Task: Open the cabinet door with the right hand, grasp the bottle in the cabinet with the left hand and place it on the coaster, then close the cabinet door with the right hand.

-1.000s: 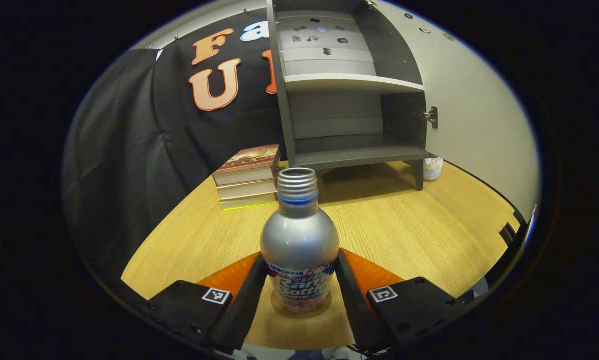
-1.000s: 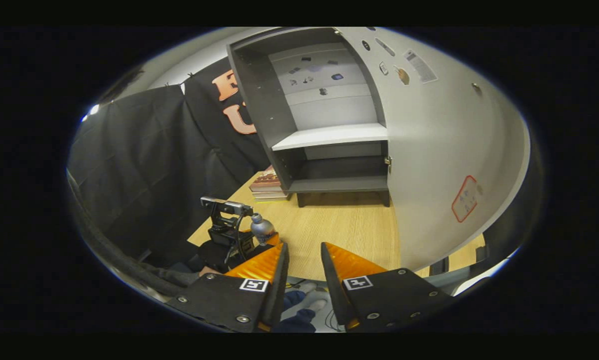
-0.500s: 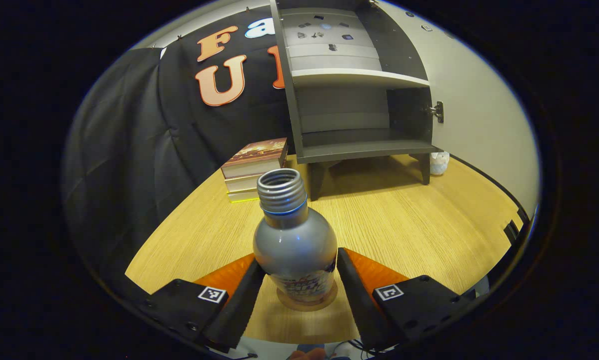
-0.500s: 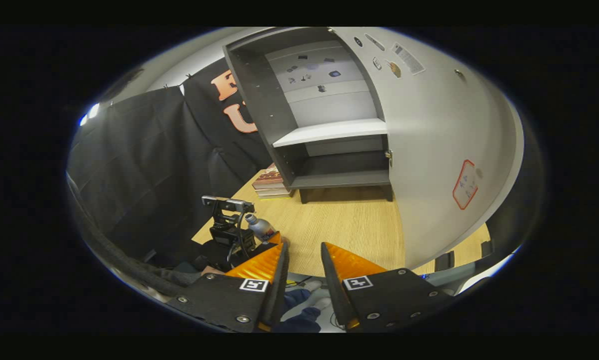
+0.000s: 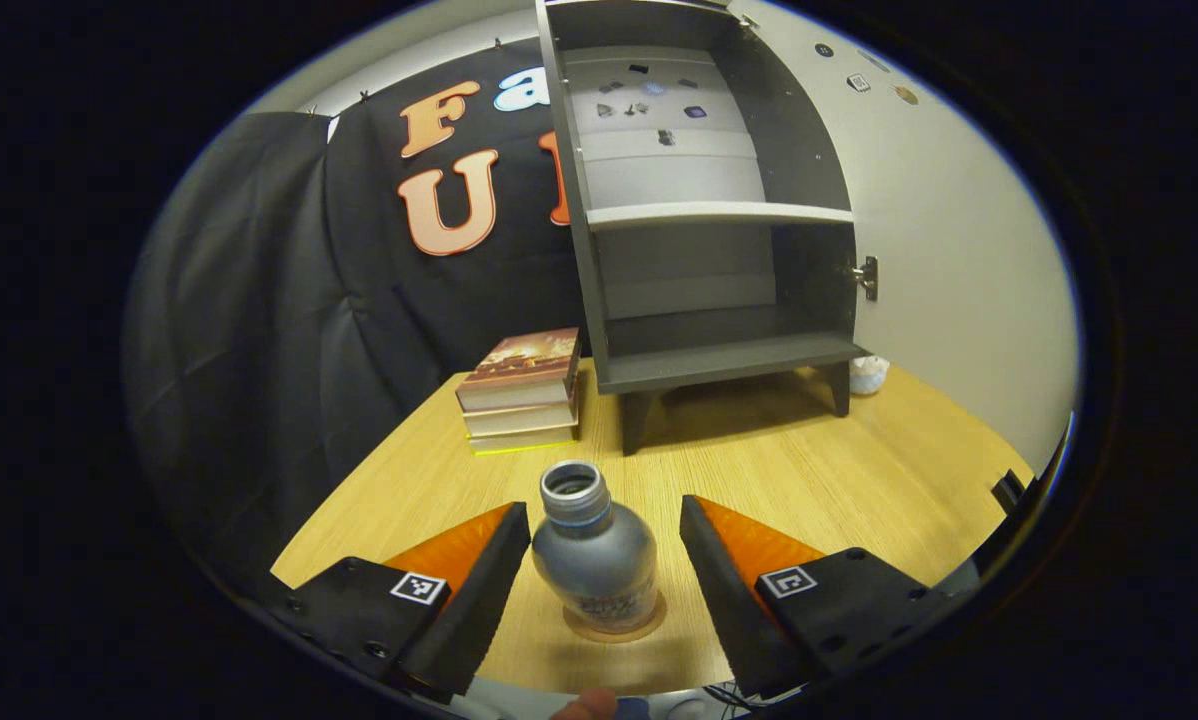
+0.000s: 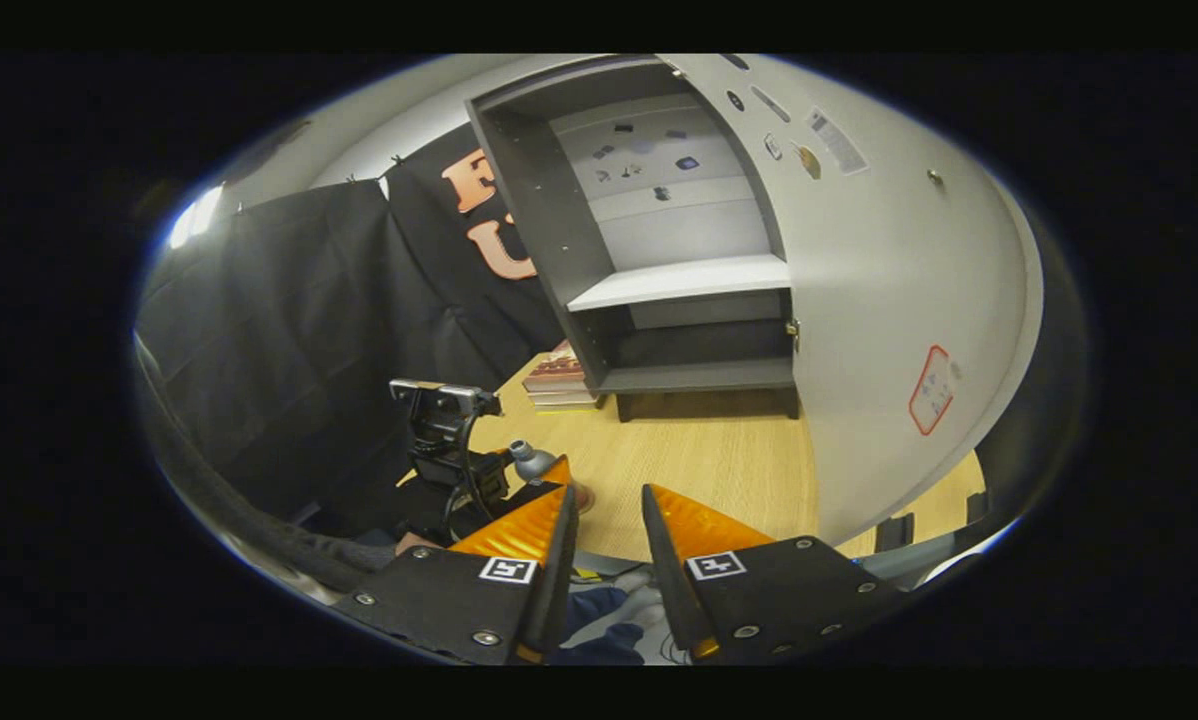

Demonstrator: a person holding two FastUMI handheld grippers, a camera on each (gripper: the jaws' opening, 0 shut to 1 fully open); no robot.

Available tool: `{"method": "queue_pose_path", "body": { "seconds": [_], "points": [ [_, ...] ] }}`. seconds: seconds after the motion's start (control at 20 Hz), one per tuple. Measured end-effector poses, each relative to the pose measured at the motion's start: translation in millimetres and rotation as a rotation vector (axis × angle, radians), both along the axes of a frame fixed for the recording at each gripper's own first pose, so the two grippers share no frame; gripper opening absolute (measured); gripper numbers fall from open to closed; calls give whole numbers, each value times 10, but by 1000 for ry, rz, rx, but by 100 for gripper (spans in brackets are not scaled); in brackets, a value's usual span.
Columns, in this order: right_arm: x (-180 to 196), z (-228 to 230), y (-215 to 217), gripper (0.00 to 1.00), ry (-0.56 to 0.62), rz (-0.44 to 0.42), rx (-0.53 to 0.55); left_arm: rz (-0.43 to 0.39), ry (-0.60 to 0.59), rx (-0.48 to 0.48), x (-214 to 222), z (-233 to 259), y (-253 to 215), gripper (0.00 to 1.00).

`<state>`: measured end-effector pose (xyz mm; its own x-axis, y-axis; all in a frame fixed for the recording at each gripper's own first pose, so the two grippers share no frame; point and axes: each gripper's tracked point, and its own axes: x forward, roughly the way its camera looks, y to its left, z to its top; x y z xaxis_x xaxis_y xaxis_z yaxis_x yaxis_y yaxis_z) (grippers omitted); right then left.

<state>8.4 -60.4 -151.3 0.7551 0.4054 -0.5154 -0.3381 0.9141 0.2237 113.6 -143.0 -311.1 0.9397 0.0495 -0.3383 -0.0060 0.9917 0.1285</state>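
Where wood-grain shows, round coaster (image 5: 614,628), metal bottle (image 5: 593,560)

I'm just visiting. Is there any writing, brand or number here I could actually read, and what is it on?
Nothing here reads clearly.
Label on the bottle: printed, too blurred to read.
Red-bordered sticker on the cabinet door: too small.
Small stickers inside the cabinet: too small.
Top book: a picture, no legible words.
Square tag: a pattern, not words.
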Motion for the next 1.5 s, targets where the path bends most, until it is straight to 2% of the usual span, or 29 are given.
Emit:
{"method": "queue_pose_path", "body": {
  "seconds": [0.45,0.5,0.55,0.75,0.8,0.85,0.9,0.95,1.0,1.1,1.15,1.3,1.35,1.5],
  "points": [
    [-55,633,-46,40,-181,-2,41,-1,-169,0,98,1047,-5,98],
    [-80,737,-68,31,-207,-10,48,-9,-180,-8,114,1141,-30,98],
    [-105,844,-114,40,-234,-21,51,-16,-192,-15,124,1237,-57,98],
    [-106,1194,-474,46,-331,-87,25,-46,-235,-36,165,1593,-143,98],
    [-107,1272,-579,47,-354,-107,20,-53,-243,-41,168,1657,-159,95],
    [-133,1354,-689,41,-376,-126,18,-57,-243,-45,162,1696,-167,98],
    [-136,1435,-811,49,-397,-149,8,-61,-243,-52,159,1720,-183,98],
    [-144,1490,-969,51,-414,-171,-5,-63,-240,-58,155,1740,-198,98],
    [-158,1559,-1125,45,-433,-192,-20,-71,-239,-64,156,1753,-212,98],
    [-125,1700,-1394,60,-474,-230,-43,-78,-242,-74,135,1793,-226,98],
    [-86,1744,-1540,60,-491,-249,-49,-80,-238,-67,121,1795,-219,100],
    [-40,1826,-1839,62,-509,-289,-46,-81,-232,-43,93,1811,-208,98],
    [8,1835,-1923,56,-515,-298,-49,-79,-230,-36,78,1822,-191,100],
    [124,1863,-2068,57,-530,-313,-40,-68,-230,-8,45,1853,-99,98]
  ]
}}
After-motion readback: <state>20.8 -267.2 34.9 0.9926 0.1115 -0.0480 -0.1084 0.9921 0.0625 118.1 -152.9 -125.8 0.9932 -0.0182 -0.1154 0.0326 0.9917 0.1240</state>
